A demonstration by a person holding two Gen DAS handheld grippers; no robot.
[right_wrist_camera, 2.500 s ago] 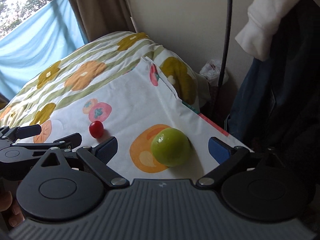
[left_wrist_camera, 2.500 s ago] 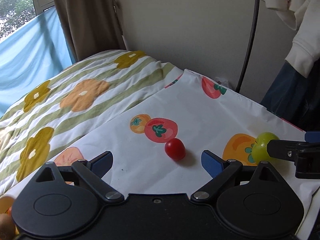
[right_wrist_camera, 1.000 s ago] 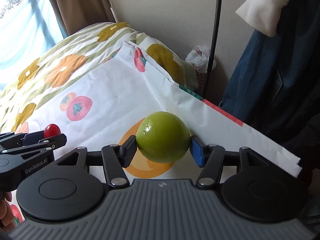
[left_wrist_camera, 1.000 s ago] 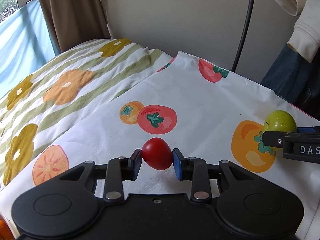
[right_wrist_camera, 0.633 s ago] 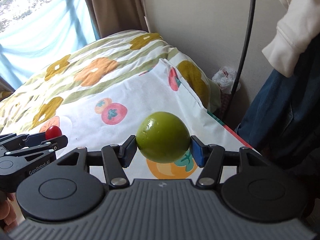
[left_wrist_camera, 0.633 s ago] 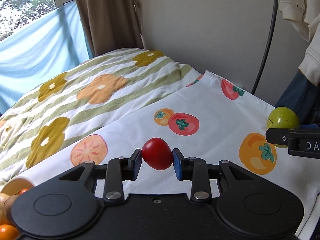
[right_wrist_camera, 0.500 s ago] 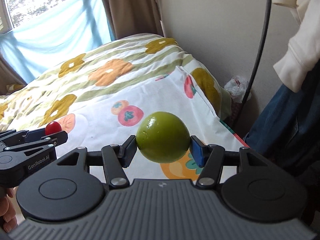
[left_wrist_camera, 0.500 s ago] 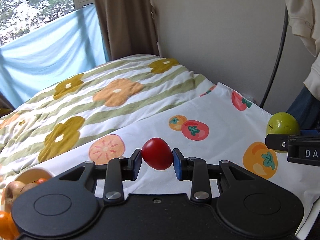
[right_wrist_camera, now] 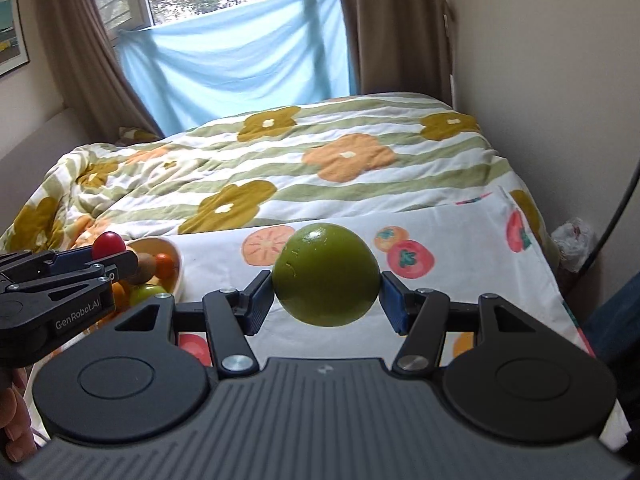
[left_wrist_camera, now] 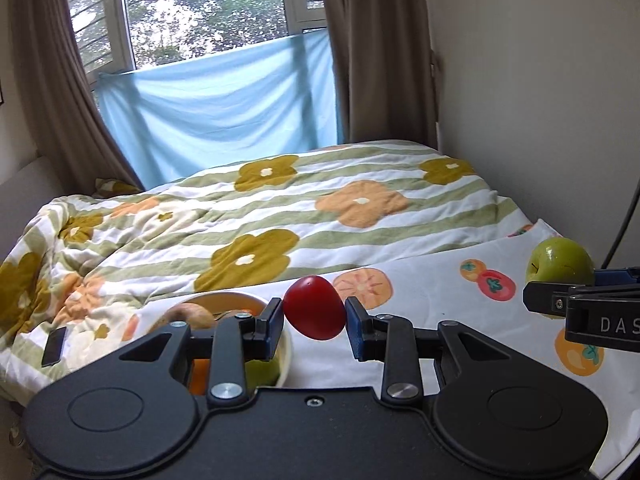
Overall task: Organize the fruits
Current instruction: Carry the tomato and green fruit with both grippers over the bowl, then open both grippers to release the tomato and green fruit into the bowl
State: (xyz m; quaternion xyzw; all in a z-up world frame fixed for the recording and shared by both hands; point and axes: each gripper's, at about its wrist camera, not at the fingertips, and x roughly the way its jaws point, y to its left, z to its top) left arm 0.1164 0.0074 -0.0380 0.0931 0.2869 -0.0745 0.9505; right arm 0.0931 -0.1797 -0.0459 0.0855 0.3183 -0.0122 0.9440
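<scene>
Both grippers have lifted off the fruit-print cloth [left_wrist_camera: 440, 320]: left gripper [left_wrist_camera: 314, 318] clamps one red tomato [left_wrist_camera: 314, 307], right gripper [right_wrist_camera: 326, 295] clamps one green apple [right_wrist_camera: 326, 274]. Only the right view shows the bowl [right_wrist_camera: 176, 258] with its fruit unobstructed.

Soft daylight pours through the window [left_wrist_camera: 208, 12] — panes blown out white, room evenly lit, sharp focus, fisheye bending the edges.
</scene>
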